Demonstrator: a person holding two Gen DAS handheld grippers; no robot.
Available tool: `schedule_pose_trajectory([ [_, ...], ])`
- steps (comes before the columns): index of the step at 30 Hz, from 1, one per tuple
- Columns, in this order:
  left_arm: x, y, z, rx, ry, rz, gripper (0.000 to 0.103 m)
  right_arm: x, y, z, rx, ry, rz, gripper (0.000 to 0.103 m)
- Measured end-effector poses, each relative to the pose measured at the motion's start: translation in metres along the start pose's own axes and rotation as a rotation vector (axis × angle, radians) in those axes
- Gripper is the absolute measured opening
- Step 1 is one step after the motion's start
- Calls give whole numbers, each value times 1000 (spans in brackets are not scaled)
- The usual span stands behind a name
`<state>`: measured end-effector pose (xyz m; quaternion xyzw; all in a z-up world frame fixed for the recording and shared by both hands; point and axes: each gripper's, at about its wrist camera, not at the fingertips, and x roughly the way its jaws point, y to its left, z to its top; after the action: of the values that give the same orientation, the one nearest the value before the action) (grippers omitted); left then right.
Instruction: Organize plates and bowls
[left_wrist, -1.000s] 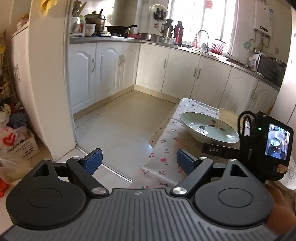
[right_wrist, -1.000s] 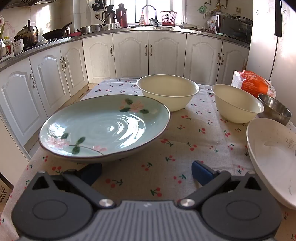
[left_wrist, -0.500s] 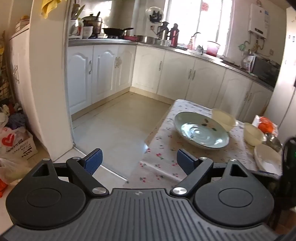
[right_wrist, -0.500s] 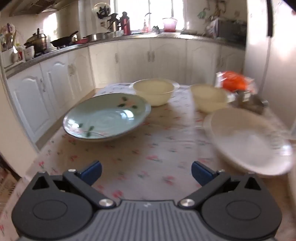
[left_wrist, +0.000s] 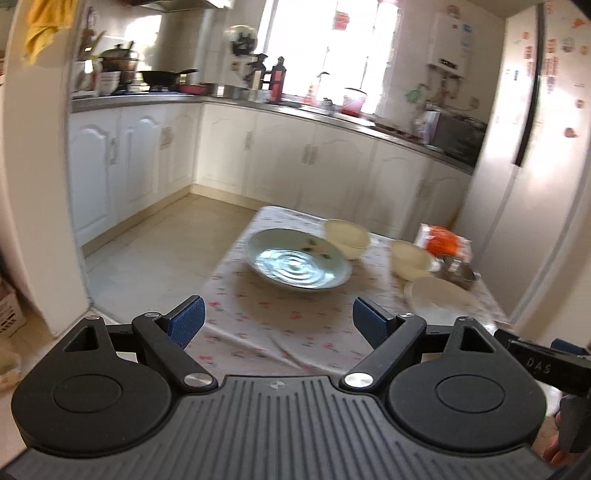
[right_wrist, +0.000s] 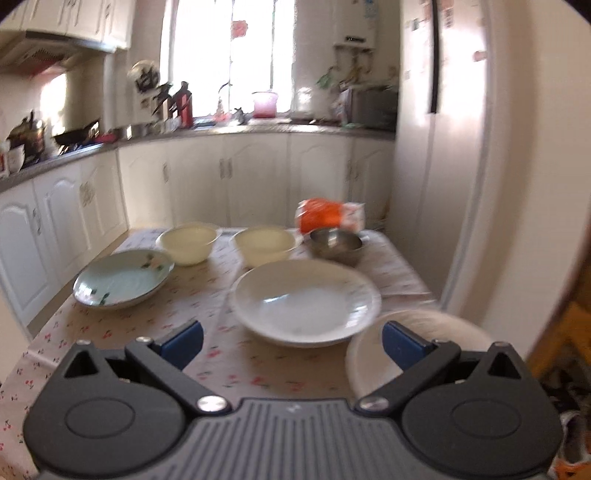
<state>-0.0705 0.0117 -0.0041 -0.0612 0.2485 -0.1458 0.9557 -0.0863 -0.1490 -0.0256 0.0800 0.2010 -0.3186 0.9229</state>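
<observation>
A pale green floral plate (right_wrist: 123, 278) lies at the table's left; it also shows in the left wrist view (left_wrist: 298, 264). A white plate (right_wrist: 306, 302) lies mid-table, another white dish (right_wrist: 373, 354) at the near right edge. Two cream bowls (right_wrist: 189, 242) (right_wrist: 265, 244) and a steel bowl (right_wrist: 335, 243) stand behind. My right gripper (right_wrist: 291, 341) is open and empty above the table's near edge. My left gripper (left_wrist: 277, 325) is open and empty, back from the table's near end.
The table (right_wrist: 207, 325) has a cherry-print cloth. An orange packet (right_wrist: 320, 218) lies at its far end. White cabinets (right_wrist: 236, 181) and a fridge (right_wrist: 443, 147) surround it. Open floor (left_wrist: 155, 258) lies to the left.
Both grippers have pulled back and risen from the table, so all the dishes have come into view. Both stay open and empty.
</observation>
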Motion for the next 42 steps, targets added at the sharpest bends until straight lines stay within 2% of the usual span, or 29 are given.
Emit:
schedule_pose_trajectory([
  [8,-16,-5,-14,114,1,-146,103,-50,-54,1,91,-61,-61,102],
  [13,-16,-4,-13,172,-2,-194,103,-76,-80,-3,146,-97,-80,102],
  [20,-29,8,-30,261,-27,-243,103,-104,-102,-8,175,-126,-94,102],
  [26,-41,16,-45,316,-39,-266,103,-117,-108,-11,184,-133,-96,102],
  [30,-38,17,-40,338,-42,-264,103,-120,-107,-12,182,-139,-84,102],
  [38,-33,13,-32,337,-29,-233,103,-120,-100,-16,172,-148,-42,102],
  [40,-29,-6,-26,332,-25,-214,103,-118,-96,-18,171,-143,-28,102],
  [42,-27,-6,-24,329,-18,-203,103,-114,-93,-21,168,-136,-25,102],
])
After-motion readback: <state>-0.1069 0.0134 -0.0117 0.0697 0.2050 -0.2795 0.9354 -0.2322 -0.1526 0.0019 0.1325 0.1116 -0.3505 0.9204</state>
